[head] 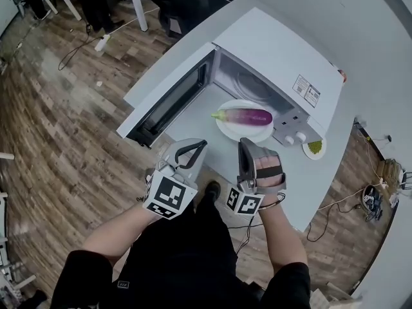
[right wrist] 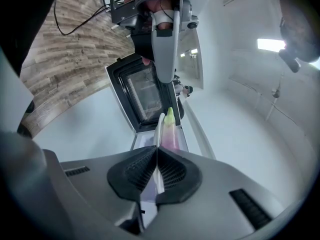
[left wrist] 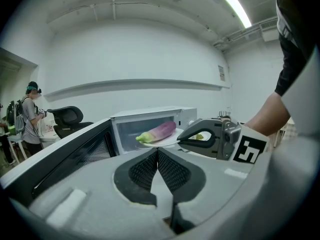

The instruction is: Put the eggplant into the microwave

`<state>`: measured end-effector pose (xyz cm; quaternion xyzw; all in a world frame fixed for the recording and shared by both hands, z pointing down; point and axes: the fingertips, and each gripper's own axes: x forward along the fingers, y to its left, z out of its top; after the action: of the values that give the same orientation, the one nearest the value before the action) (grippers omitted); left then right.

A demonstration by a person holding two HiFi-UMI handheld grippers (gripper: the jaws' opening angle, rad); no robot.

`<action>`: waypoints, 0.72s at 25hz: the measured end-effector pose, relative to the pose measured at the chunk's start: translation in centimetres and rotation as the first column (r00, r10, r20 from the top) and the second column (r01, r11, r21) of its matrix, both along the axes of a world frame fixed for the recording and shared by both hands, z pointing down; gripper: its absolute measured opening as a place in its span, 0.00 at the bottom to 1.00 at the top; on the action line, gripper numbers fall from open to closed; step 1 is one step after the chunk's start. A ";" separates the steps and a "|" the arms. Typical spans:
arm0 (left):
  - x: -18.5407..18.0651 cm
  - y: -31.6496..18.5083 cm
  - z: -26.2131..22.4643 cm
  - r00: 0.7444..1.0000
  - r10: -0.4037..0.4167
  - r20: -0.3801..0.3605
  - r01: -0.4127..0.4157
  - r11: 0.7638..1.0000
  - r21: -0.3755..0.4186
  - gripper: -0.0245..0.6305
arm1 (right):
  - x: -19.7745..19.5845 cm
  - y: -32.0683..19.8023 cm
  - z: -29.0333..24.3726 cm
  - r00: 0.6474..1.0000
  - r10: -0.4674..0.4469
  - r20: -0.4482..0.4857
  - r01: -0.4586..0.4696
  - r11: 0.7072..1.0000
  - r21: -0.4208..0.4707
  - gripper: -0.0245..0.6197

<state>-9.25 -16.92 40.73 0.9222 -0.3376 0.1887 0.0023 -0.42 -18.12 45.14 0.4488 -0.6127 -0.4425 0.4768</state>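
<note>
Left gripper (head: pixel 190 149) and right gripper (head: pixel 247 148) both have jaws closed on nothing. Just ahead of them the eggplant (head: pixel 248 116) lies on a plate (head: pixel 226 131) outside the open microwave (head: pixel 277 56). It is likely light, firm and slick-skinned, so grip its thick middle gently.

Black short-sleeved shirt (head: pixel 180 262); grey left gripper (head: pixel 201 144) and right gripper (head: pixel 245 143) bear black-and-white marker cubes (head: pixel 168 197).

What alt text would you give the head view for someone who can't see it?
A purple eggplant lies on a white plate before the open microwave; the right gripper clamps the plate's rim, the left gripper shut beside it.
</note>
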 end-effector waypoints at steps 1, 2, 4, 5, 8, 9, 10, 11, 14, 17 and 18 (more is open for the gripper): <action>0.0 -0.3 0.3 1.000 0.001 0.001 -0.001 1.000 -0.003 0.05 | 0.0 -0.4 0.1 1.000 0.001 -0.001 -0.001 1.000 0.000 0.07; 0.1 -0.6 0.6 1.000 0.001 0.000 -0.001 1.000 -0.006 0.05 | 0.0 -0.9 0.3 1.000 0.001 -0.003 -0.001 1.000 0.000 0.07; 0.3 -1.3 1.1 1.000 0.001 -0.003 -0.001 1.000 -0.011 0.05 | 0.1 -1.9 0.7 1.000 0.002 -0.006 -0.002 1.000 0.001 0.07; 0.4 -1.8 1.4 1.000 0.000 -0.004 0.000 1.000 -0.010 0.05 | 0.2 -2.4 0.9 1.000 0.003 -0.004 -0.003 1.000 0.002 0.07; 0.6 -3.3 1.8 1.000 -0.008 -0.007 0.008 1.000 -0.009 0.05 | 0.4 -3.8 1.5 1.000 0.002 0.003 -0.002 1.000 0.002 0.07; 0.8 -3.8 1.9 1.000 -0.011 -0.010 0.011 1.000 -0.010 0.05 | 0.5 -4.3 1.7 1.000 0.000 0.002 0.000 1.000 0.001 0.07; 1.0 -4.3 2.0 1.000 -0.014 -0.013 0.014 1.000 -0.011 0.05 | 0.6 -4.7 1.9 1.000 -0.001 0.001 0.001 1.000 -0.002 0.07; 1.2 -4.8 2.0 1.000 -0.016 -0.016 0.015 1.000 -0.010 0.05 | 0.7 -5.2 2.2 1.000 -0.001 0.002 0.001 1.000 -0.005 0.07; 1.7 -6.2 2.2 1.000 -0.018 -0.016 0.018 1.000 -0.013 0.05 | 1.1 -6.5 3.1 1.000 0.001 0.004 -0.001 1.000 -0.017 0.07; 2.2 -7.3 2.7 1.000 -0.017 -0.015 0.017 1.000 -0.017 0.05 | 1.4 -7.5 4.0 1.000 0.002 0.002 -0.002 1.000 -0.025 0.07; 2.4 -7.7 2.9 1.000 -0.016 -0.013 0.016 1.000 -0.016 0.05 | 1.5 -7.9 4.3 1.000 0.003 0.003 -0.003 1.000 -0.026 0.07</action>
<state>-6.85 -24.59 43.60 0.9206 -0.3433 0.1855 0.0134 1.05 -26.01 49.49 0.4442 -0.6183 -0.4334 0.4823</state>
